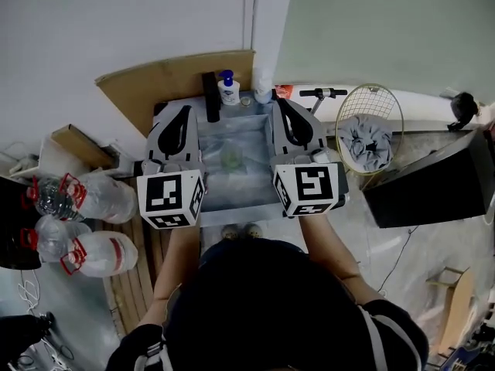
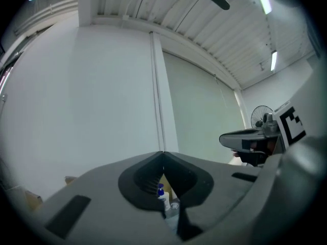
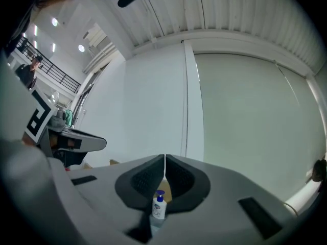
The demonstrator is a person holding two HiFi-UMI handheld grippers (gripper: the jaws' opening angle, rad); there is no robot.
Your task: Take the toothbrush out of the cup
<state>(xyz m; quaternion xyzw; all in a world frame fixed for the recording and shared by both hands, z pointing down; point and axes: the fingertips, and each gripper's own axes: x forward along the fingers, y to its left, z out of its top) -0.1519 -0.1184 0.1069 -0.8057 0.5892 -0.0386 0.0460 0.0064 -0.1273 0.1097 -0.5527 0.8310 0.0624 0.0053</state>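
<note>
The task looks either not begun or already over: neither tool carries a toothbrush, and no toothbrush can be made out anywhere on the table (image 1: 240,201).

On the floor at far left lie large clear water bottles (image 1: 97,199), apart from the work.

Next comes your left tool (image 1: 184,110), held up over the left side of the table. Its own view shows the two dark jaws pressed together at the tips with nothing between them. Through the small gap lower down you glimpse only the distant soap pump bottle (image 1: 228,90) at the back of the table.

In the middle of the table, between the two tools and well below them, sits a pale greenish, see-through cup (image 1: 231,158). It is small and hazy from the head view, so you cannot tell whether the toothbrush stands in it.

Your right tool (image 1: 285,108) mirrors the left, over the table's right side. Its jaws are drawn together to a hairline slit and hold nothing.

Both tools point level, away from you toward the white wall. Their marker cubes are nearest your body, and your forearms are stretched forward side by side.

Further right, beyond the table, a round wire basket (image 1: 370,99) holds a grey cloth.
</note>
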